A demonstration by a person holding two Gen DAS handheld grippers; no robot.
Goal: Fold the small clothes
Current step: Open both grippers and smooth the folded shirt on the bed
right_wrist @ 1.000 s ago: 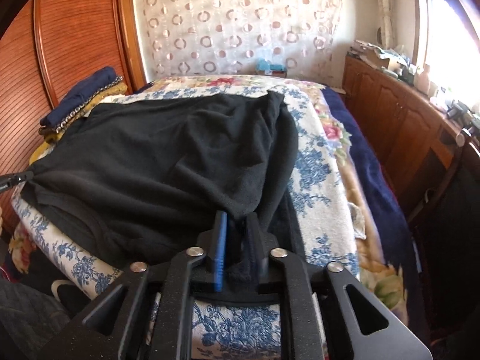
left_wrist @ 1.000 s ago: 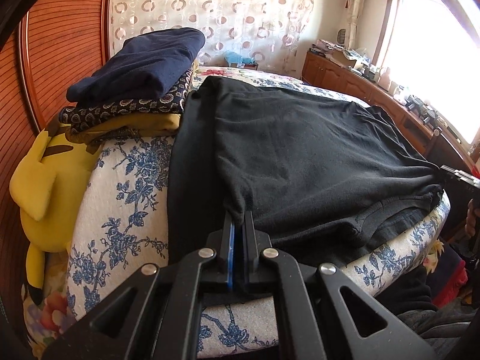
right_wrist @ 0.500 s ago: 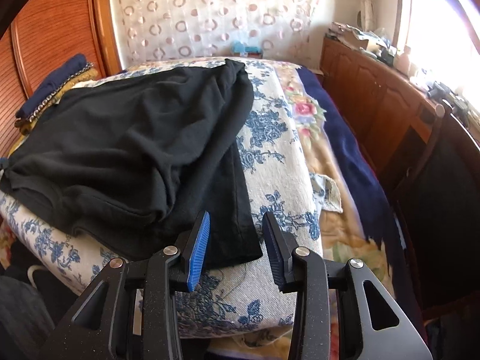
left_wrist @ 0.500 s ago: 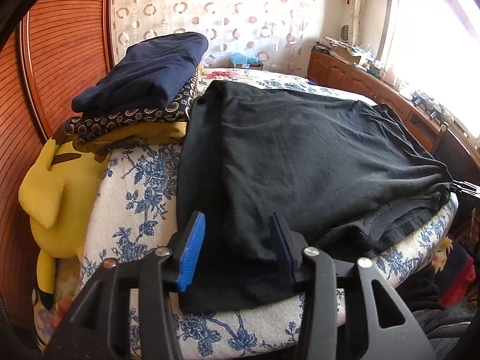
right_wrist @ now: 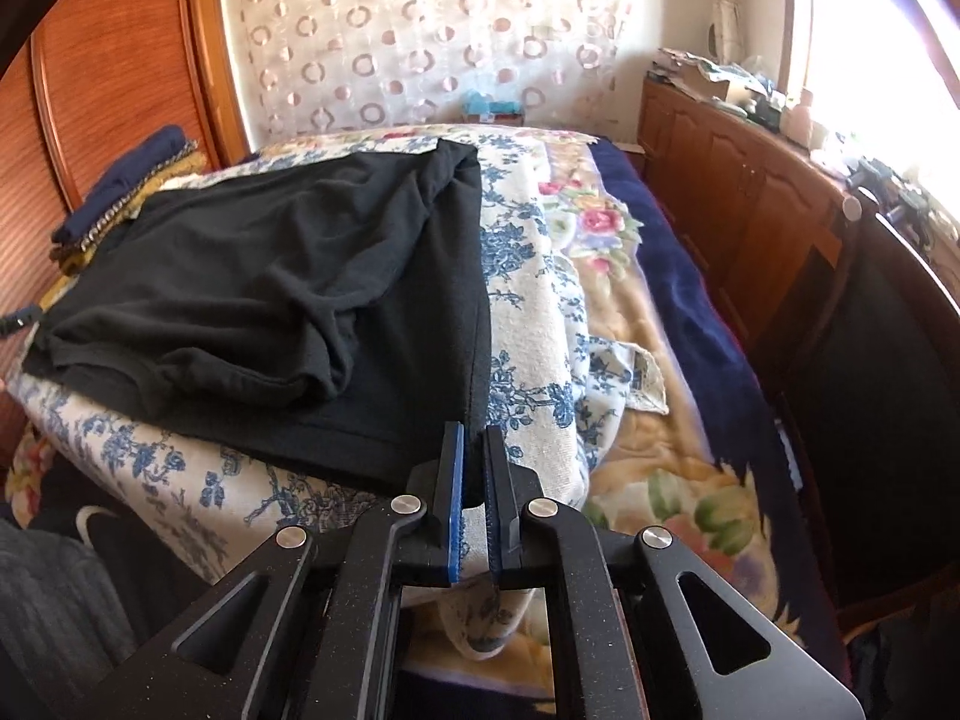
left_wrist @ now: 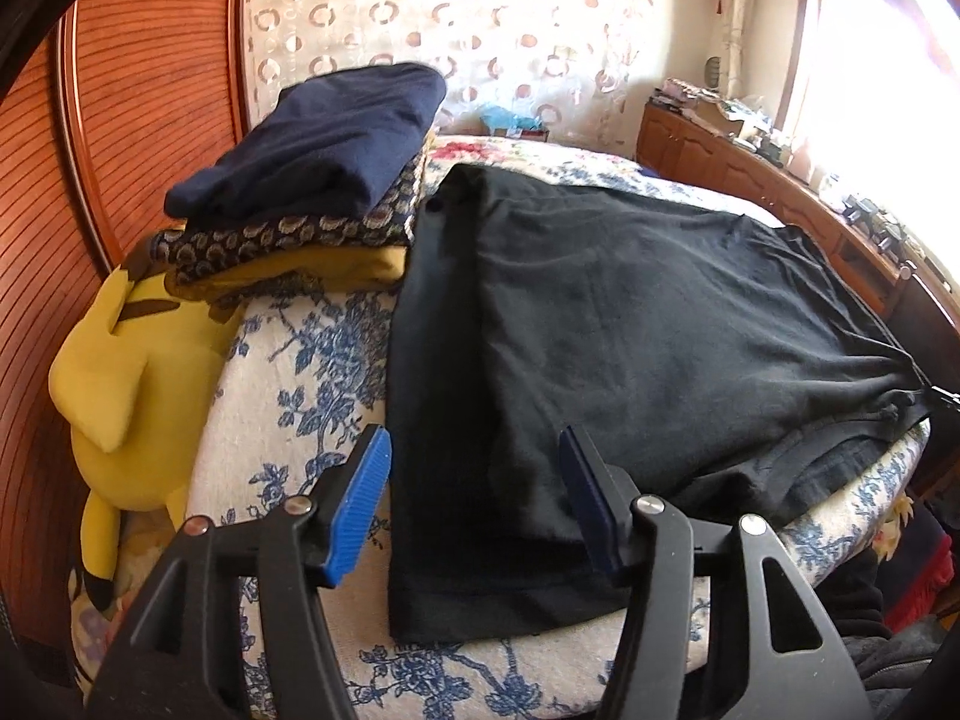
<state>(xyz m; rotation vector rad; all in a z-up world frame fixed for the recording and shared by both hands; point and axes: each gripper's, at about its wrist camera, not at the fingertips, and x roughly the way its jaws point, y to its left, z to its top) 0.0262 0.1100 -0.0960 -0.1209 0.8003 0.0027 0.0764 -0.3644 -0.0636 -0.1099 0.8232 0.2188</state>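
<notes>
A black garment (left_wrist: 630,312) lies spread on the floral bed cover (left_wrist: 288,420), with one layer folded over another. My left gripper (left_wrist: 474,441) hovers over its near left part. The jaws are opening wide, the cloth lies below them, and the blue pads (left_wrist: 360,498) do not press on it. In the right wrist view, the black garment (right_wrist: 270,276) reaches down to my right gripper (right_wrist: 474,431). That gripper is shut on the garment's near right edge, with dark cloth pinched between the pads.
A stack of folded clothes (left_wrist: 318,180) with a navy piece on top sits left of the garment by the wooden headboard (left_wrist: 90,150). A yellow plush toy (left_wrist: 126,384) hangs at the bed's left side. A wooden cabinet (right_wrist: 738,192) and dark chair (right_wrist: 870,390) stand on the right.
The left gripper let go of the garment's fold and opened wide. The right gripper opened, moved right to the garment's edge and shut on it.
</notes>
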